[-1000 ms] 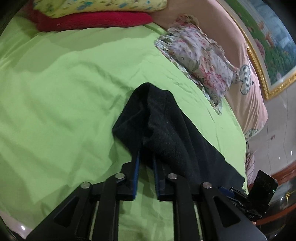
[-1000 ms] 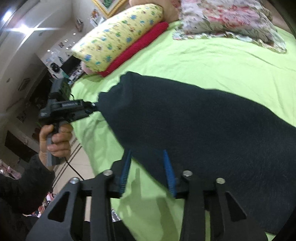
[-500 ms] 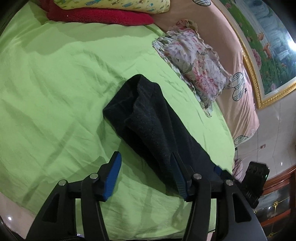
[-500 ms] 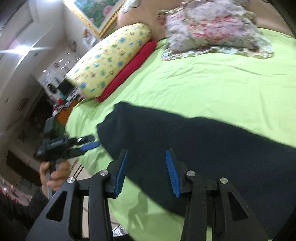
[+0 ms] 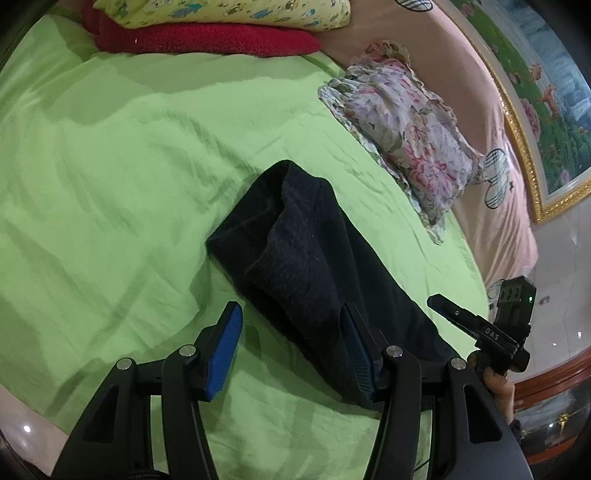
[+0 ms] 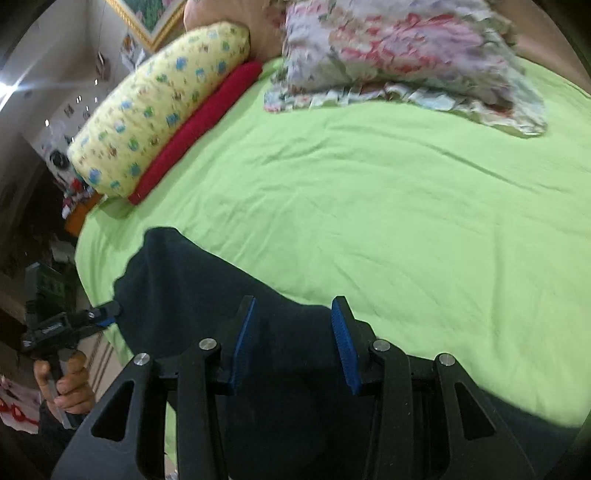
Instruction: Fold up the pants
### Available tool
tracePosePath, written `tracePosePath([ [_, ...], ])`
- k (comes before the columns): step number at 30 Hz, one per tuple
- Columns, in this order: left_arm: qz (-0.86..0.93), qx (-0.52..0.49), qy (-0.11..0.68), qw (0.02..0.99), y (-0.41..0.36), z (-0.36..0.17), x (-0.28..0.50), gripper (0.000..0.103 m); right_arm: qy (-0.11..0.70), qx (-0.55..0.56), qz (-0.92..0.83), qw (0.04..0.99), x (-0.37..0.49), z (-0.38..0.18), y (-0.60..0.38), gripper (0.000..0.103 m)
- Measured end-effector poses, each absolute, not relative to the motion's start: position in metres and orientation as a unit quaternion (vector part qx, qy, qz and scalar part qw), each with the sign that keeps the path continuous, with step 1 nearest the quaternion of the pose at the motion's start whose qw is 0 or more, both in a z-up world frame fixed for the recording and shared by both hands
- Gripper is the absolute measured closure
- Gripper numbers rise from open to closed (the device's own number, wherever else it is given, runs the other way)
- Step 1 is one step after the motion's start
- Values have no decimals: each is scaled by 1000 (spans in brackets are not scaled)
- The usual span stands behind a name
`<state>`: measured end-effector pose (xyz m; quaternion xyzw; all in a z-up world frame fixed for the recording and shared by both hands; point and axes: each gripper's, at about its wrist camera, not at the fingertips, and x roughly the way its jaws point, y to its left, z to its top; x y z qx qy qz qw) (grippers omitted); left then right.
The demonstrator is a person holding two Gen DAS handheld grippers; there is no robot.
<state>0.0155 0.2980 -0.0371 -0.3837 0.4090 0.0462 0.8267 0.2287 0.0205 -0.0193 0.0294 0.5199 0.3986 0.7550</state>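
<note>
The dark navy pants (image 5: 306, 258) lie folded lengthwise in a long strip on the green bedsheet (image 5: 110, 177); they also show in the right wrist view (image 6: 207, 295). My left gripper (image 5: 291, 350) is open and empty, hovering over the near end of the strip, its right finger over the cloth. My right gripper (image 6: 291, 343) is open and empty above the other end of the pants. The right gripper shows in the left wrist view (image 5: 476, 328), and the left gripper in the right wrist view (image 6: 74, 321) beside the pants' edge.
A floral pillow (image 5: 402, 122) lies at the right of the bed, a yellow patterned pillow (image 5: 221, 11) on a red blanket (image 5: 207, 37) at the far end. The pink headboard (image 5: 491, 140) and a framed picture (image 5: 546, 92) rise on the right. The bed edge is near my left gripper.
My left gripper let go of the pants and opened wide, then drew back. My right gripper stayed open and moved over the pants' other end. The pants now rest on the sheet.
</note>
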Motion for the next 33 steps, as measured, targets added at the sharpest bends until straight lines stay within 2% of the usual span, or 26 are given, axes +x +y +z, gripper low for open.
tracePosePath([
  [6,89,-362,418,828,297,-47,20,47,555,-3,403,728,236,-40,35,60],
  [14,86,-370,419,824,304,-58,35,43,560,-39,430,708,234,-46,42,60],
  [18,83,-390,410,820,312,-67,47,43,555,-34,430,711,236,-45,39,74],
  [19,82,-394,407,820,313,-68,49,43,551,-33,431,714,236,-44,38,93],
  [20,83,-394,406,820,314,-67,51,43,544,-30,430,720,237,-42,36,98],
  [29,72,-399,400,822,316,-67,52,39,496,-26,420,759,238,-9,36,98],
  [32,71,-396,394,826,317,-66,54,44,494,-31,414,764,238,-10,37,98],
  [33,72,-387,395,830,315,-63,56,53,494,-26,411,766,239,-11,36,98],
])
